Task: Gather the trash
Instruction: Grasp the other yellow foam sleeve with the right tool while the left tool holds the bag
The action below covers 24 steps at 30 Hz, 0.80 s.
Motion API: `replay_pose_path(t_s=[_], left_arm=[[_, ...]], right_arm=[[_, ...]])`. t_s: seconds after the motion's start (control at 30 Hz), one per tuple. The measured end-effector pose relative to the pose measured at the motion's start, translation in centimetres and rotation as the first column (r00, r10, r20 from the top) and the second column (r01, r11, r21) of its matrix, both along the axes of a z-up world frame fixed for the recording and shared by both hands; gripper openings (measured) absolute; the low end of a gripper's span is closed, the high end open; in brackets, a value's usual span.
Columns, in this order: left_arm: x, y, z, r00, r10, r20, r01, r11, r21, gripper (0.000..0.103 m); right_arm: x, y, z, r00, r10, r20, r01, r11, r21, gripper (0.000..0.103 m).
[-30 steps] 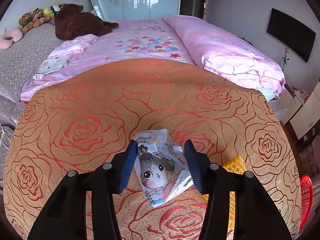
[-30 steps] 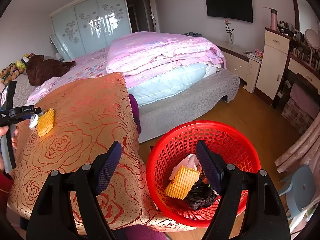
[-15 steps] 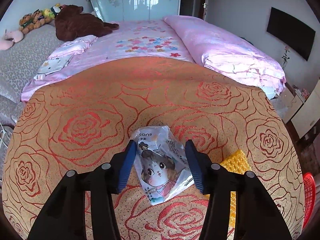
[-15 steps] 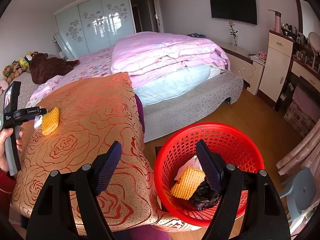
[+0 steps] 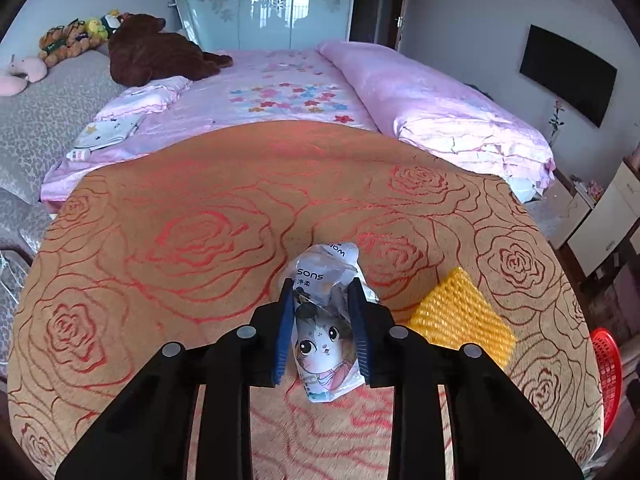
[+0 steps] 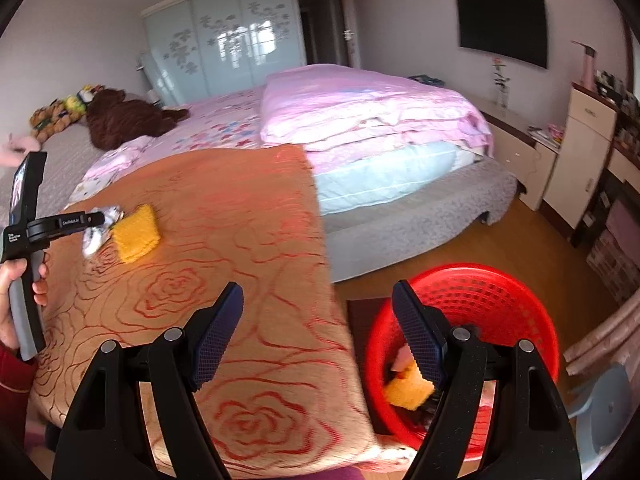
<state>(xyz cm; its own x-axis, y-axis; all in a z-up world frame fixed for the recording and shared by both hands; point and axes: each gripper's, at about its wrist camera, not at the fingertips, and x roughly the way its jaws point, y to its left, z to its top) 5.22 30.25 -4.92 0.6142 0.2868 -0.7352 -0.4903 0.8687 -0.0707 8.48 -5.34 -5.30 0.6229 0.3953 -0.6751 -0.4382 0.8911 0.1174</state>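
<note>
The left gripper is closing, its blue pads pressing both sides of a crumpled white wrapper with a cartoon cat, which lies on the rose-patterned orange cloth; a yellow foam net lies just beside it; the right gripper hangs with jaws wide apart and nothing between them, above the cloth's edge beside the red basket, where another yellow foam piece lies

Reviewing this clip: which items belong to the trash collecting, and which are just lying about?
Job:
- white crinkled cat-print plastic wrapper, left gripper closing on it
- yellow ridged foam net on the table
- red plastic mesh basket, another yellow piece inside

Lying about:
- brown plush bear
- pink folded quilt
- wall television
</note>
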Motion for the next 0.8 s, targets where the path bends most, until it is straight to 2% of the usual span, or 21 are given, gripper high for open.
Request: replay_pose_path(t_s=[0.13, 0.27, 0.43, 0.63, 0.8], left_arm=[[-1.2, -0.6, 0.4, 1.000, -0.009, 0.012, 0.009, 0.999, 0.034, 0.025], [-2.5, -0.9, 0.4, 1.000, -0.019, 0.017, 0.019, 0.999, 0.035, 0.025], [-3.9, -0.7, 0.5, 1.000, -0.021, 0.020, 0.020, 0.999, 0.037, 0.025], [-4.8, -0.6, 0.5, 1.000, -0.016, 0.020, 0.015, 0.999, 0.038, 0.025], [-4.9, -0.4, 0.2, 1.000, -0.015, 0.014, 0.015, 0.999, 0.034, 0.025]], right_arm=[[-0.2, 3.1, 0.1, 0.996, 0.086, -0.011, -0.086, 0.996, -0.001, 0.074], [-0.1, 6.7, 0.6, 0.987, 0.162, 0.020, -0.162, 0.987, -0.010, 0.074], [0.9, 11.2, 0.6, 0.965, 0.264, 0.001, -0.263, 0.965, -0.011, 0.074], [1.2, 17.2, 0.0, 0.923, 0.384, -0.014, -0.384, 0.923, -0.029, 0.074], [1.6, 20.3, -0.9, 0.906, 0.422, -0.038, -0.423, 0.904, -0.058, 0.074]])
